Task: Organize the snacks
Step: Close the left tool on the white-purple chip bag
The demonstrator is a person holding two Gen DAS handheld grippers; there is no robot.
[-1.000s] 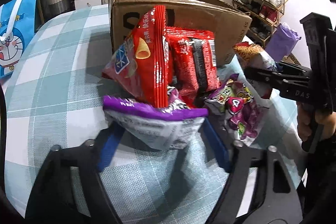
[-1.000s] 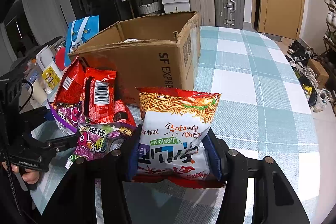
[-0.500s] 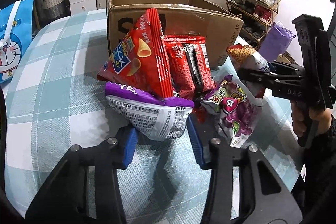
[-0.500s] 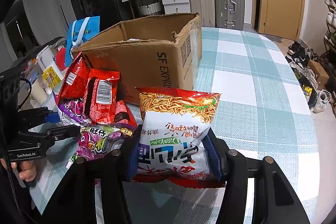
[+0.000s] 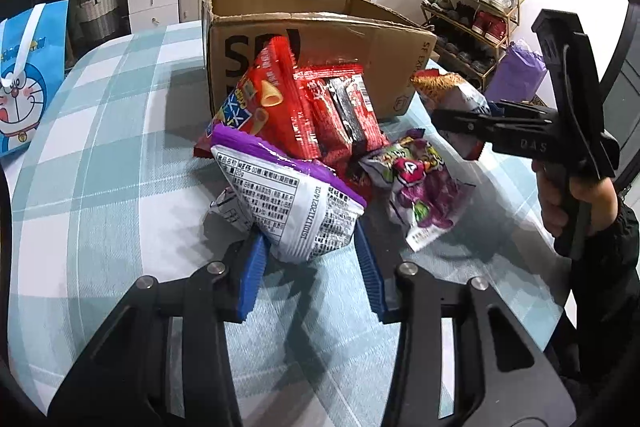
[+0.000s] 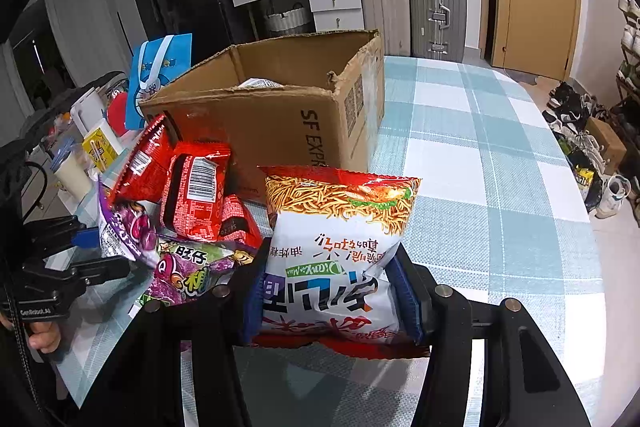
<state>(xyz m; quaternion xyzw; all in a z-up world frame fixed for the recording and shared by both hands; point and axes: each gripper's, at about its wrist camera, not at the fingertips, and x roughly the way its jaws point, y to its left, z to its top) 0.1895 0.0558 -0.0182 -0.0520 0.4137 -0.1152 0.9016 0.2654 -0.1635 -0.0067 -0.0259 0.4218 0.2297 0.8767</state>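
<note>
In the left wrist view the left tool (image 5: 310, 255) sits low in the centre of the frame; its jaws have just been closing, and its blue pads now pinch the lower corner of a purple-and-white snack bag (image 5: 288, 203), which tilts up off the checked tabletop (image 5: 120, 131). Just behind that bag, in mid-frame, red snack packets (image 5: 312, 107) lean against the open cardboard box (image 5: 320, 39), and a purple candy bag (image 5: 424, 187) lies to their right. At the right edge a hand (image 5: 576, 203) holds the right tool, seen from the side. In the right wrist view the right tool (image 6: 330, 291) is pressed onto a noodle snack bag (image 6: 336, 247) at lower centre, held upright in front of the box (image 6: 280, 115), with the red packets and the purple bags to its left.
</note>
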